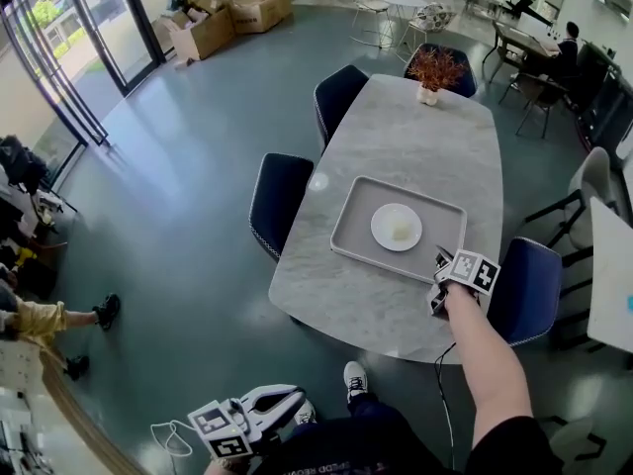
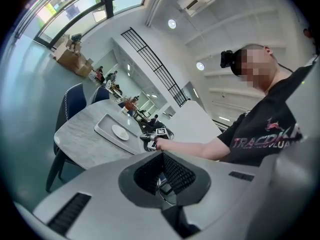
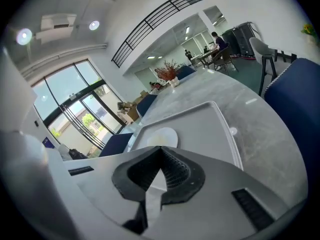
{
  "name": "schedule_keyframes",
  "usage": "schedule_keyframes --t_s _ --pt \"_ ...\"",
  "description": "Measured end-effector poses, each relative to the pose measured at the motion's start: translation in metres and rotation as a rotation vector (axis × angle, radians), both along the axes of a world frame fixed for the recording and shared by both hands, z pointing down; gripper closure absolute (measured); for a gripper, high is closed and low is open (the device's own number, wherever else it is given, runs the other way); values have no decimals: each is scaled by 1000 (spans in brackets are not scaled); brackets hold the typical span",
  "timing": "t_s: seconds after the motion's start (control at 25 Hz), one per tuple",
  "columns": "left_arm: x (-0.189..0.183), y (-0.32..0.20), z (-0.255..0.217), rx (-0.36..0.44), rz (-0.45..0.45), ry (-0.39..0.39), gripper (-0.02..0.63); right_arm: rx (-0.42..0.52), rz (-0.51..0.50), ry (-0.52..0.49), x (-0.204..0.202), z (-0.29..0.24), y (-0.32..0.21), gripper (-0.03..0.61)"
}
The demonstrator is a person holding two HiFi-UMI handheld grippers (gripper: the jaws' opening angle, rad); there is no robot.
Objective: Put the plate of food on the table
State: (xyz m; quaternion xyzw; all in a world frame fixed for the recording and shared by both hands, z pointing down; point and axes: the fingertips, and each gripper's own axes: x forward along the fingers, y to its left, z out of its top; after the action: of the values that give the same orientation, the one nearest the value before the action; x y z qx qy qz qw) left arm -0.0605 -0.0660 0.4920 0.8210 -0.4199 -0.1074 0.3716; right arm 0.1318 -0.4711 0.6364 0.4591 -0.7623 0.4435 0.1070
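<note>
A white plate with a small pale portion of food lies in a grey tray on the marble table. My right gripper hovers over the tray's near right corner, shut with nothing in it. In the right gripper view the plate and the tray lie just beyond its joined tips. My left gripper hangs low beside my body, off the table, shut and empty. The left gripper view looks past its tips to the tray, the plate and the right gripper.
Dark blue chairs stand at the table's left side, far left and near right. A vase of reddish twigs is at the far end. Cardboard boxes sit by the glass doors. A person sits on the floor at left.
</note>
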Motion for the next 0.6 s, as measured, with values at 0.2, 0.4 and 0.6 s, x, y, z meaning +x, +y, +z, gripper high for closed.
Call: schedule_keyframes --t_s 0.2,0.4,0.6 --pt "-4 5 0 -2 77 9 607 40 -77 -170 -11 -44 72 566" --pt "4 18 -12 17 195 -2 607 82 -188 -252 -23 -82 177 566" --pt "17 42 -10 14 296 21 607 73 -328 -306 -53 -101 297 566"
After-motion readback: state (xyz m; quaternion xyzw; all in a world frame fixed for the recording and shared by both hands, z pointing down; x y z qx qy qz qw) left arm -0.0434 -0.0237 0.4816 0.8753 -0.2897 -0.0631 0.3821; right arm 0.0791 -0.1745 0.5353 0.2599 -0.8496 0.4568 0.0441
